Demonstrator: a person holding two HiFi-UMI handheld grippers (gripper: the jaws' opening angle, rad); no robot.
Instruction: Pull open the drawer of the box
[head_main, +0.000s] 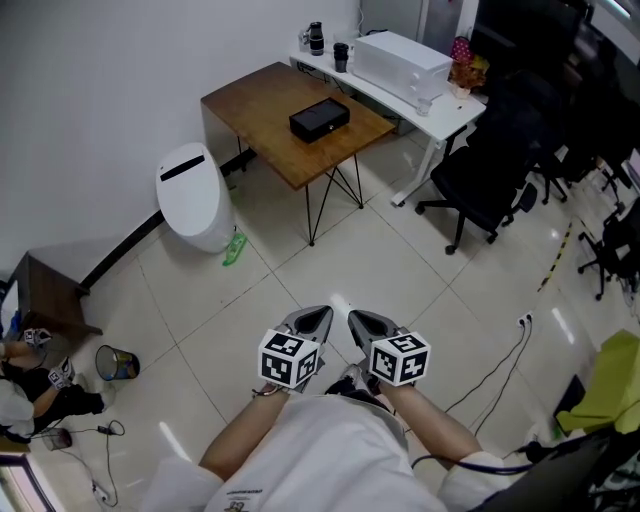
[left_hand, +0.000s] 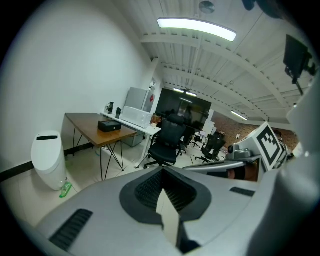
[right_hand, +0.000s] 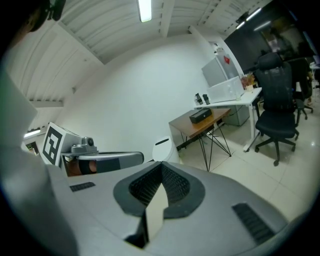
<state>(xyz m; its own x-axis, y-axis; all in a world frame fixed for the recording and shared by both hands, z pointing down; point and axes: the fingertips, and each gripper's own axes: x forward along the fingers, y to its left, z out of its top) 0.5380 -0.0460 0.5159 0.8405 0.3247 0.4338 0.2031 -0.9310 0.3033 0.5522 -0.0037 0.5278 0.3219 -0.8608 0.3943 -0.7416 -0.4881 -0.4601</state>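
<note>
You held both grippers close in front of your body, side by side above the tiled floor, both aimed away from you toward the far end of the room. Your left gripper had its fingers pressed together with nothing between them; in the left gripper view the pads met along a single line. Your right gripper, just beside it on the right, had its fingers closed the same way and was also empty.

To the right of the grippers a dark cable trailed across the floor. Farther off on the left, a white bin stood against the wall, and a green bottle lay on the floor just beside it.

Beyond the bin stood a brown wooden surface on thin black legs. The black box sat on it, toward its right side, well apart from both grippers. Its drawer was too small to make out.

Past that surface, on the far right, ran a white desk carrying a white machine. A black office chair stood at the near right of the desk.
</note>
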